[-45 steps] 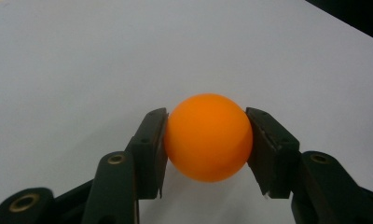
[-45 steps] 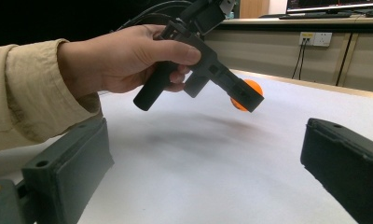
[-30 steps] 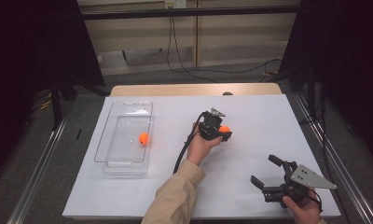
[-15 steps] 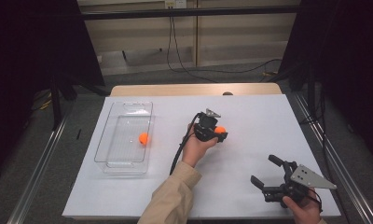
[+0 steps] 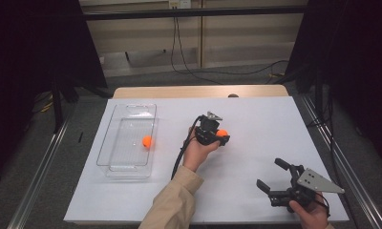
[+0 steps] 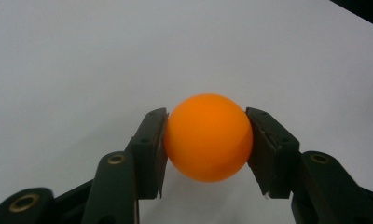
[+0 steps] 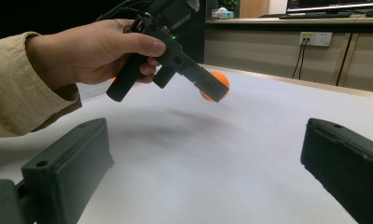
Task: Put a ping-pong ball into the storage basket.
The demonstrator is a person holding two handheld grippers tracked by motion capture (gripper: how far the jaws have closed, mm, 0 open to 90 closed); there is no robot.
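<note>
Left gripper [image 5: 219,136] seen mid-table in the high view, gripped by the left hand [image 5: 197,150], tan sleeve [image 5: 172,202] trailing to the bottom edge. Jaws clamped on an orange ball [image 6: 208,137]; pads pressed against both sides of it in the left gripper view, white table [image 6: 82,56] beneath. Same ball [image 7: 216,86] noted in the right gripper view, held clear of the table surface, faint shadow underneath. Same ball [image 5: 222,133] seen from above as an orange spot at the gripper's tip, right of the clear tray [image 5: 113,162].

Second orange ball [image 5: 147,141] lay inside that clear tray, near its right wall, apart from the gripper. Tray set along the left part of the white table [image 5: 256,119], long side running away from the person.

Right gripper [image 5: 271,177] rested near the table's front right corner, held by the right hand [image 5: 313,214], grey three-cornered plate [image 5: 318,180] on top. Jaws spread wide, nothing between them; confirmed in the right gripper view, bare table between the two black jaws. Well apart from the left gripper.

Black cable [image 5: 179,157] trailed from the left gripper down along the forearm.
</note>
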